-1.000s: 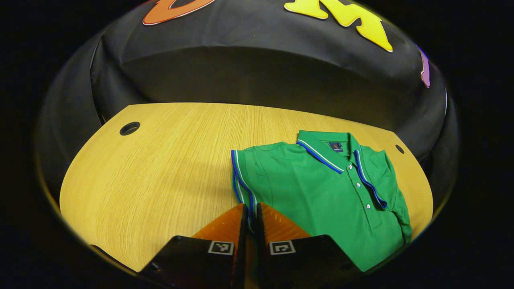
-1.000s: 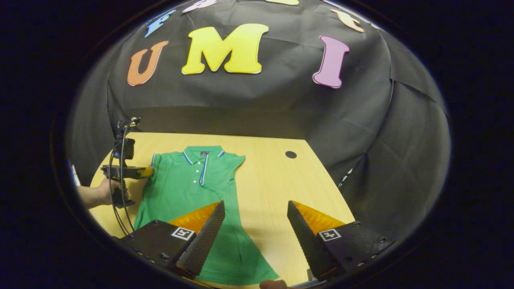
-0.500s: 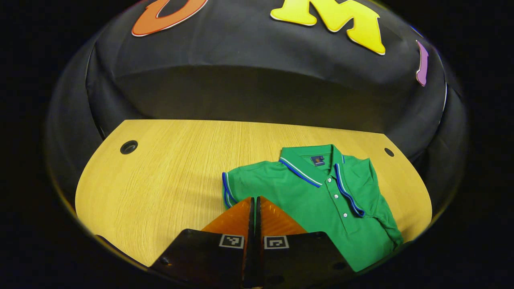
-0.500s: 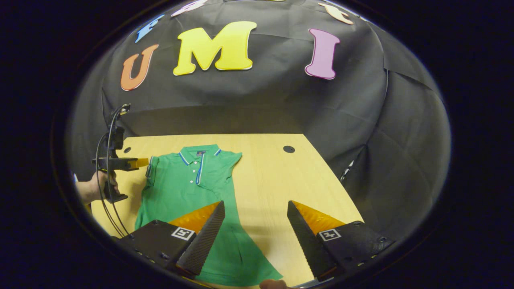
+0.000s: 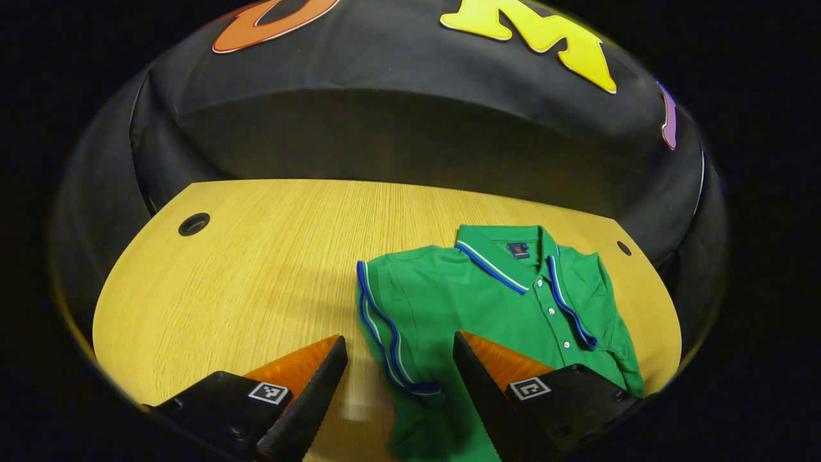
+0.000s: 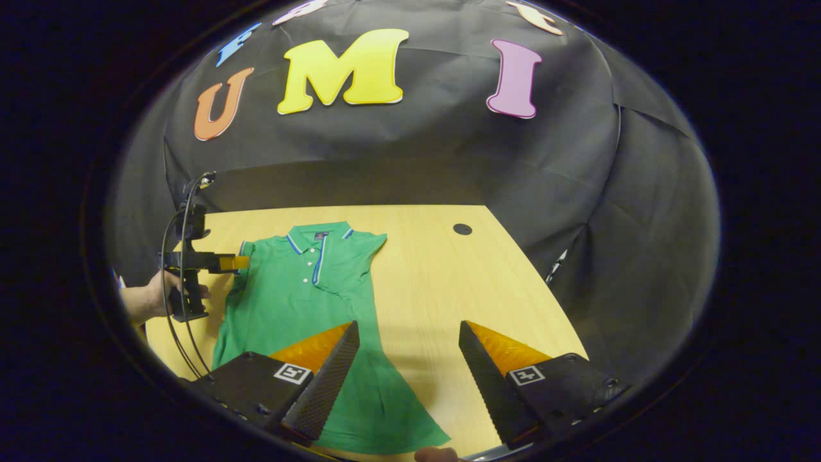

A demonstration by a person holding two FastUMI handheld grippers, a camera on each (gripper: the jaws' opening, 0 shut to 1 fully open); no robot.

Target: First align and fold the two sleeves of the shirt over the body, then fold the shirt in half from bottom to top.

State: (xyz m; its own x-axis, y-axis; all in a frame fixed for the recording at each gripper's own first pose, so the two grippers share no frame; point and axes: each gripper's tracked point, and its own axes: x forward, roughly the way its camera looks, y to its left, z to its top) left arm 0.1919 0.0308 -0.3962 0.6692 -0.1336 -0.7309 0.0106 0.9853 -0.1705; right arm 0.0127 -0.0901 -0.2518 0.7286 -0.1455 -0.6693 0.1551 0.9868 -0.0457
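A green polo shirt [image 5: 507, 308] with blue and white trim lies flat on the wooden table [image 5: 256, 269], collar toward the wall. In the left gripper view its left sleeve [image 5: 391, 333] lies between and just beyond my fingers, and my left gripper [image 5: 399, 359] is open over it, holding nothing. The sleeve on the far side is folded over the body. In the right gripper view the shirt [image 6: 301, 289] stretches toward me, and my right gripper [image 6: 408, 350] hangs open above the shirt's lower right edge. The left gripper [image 6: 240, 262] appears there at the shirt's left shoulder, held by a hand [image 6: 151, 296].
The table has a round cable hole at each far corner [image 5: 194, 224] [image 6: 462, 228]. Black cloth walls enclose the table on the far and right sides. Bare wood lies to the left of the shirt [image 5: 211, 301] and to its right [image 6: 436, 282].
My left gripper was shut on the left sleeve's edge; it has opened and the sleeve now lies loose between its fingers. The right gripper has barely moved.
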